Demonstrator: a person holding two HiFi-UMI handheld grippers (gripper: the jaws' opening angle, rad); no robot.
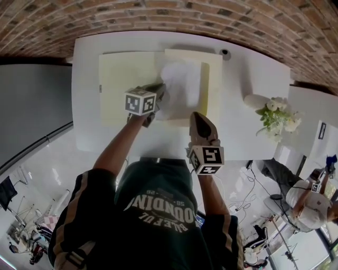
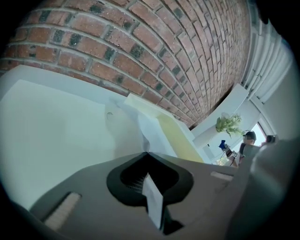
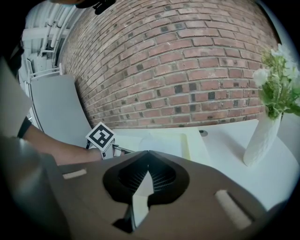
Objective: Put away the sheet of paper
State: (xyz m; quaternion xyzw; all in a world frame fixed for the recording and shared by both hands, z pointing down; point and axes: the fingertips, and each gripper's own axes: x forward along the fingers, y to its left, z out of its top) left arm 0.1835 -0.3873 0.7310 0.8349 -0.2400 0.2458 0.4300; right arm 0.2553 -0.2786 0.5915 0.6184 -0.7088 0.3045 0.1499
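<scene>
Paper (image 1: 180,87) lay on the open yellow folder (image 1: 124,79). It was over the folder's right half in the head view, close to the middle fold. The paper was white and looked bumpy, not flat. Its left edge was lifted a little off the folder.

The left hand-held gripper (image 1: 158,96) was over the middle of the folder, right at that lifted edge. Its jaws were pressed together on the paper. In the left gripper view a thin white strip of paper showed between the jaws. Past the jaw tips, the paper bent up toward the folder's far side.

The right hand-held gripper (image 1: 196,114) was at the near edge of the folder, just beside the paper's near corner. It pointed at the folder. Its jaws were pressed together, tip to tip, and did not pinch the paper. I could not tell if the tips touched the folder.

The folder lay on a white tabletop (image 1: 92,132). A white vase (image 1: 255,101) with flowers (image 1: 275,115) stood on the tabletop to the right of the folder, well apart from it. A small dark round thing (image 1: 225,52) sat just past the folder's far right corner. A brick wall (image 1: 158,16) stood behind the folder's far side.
</scene>
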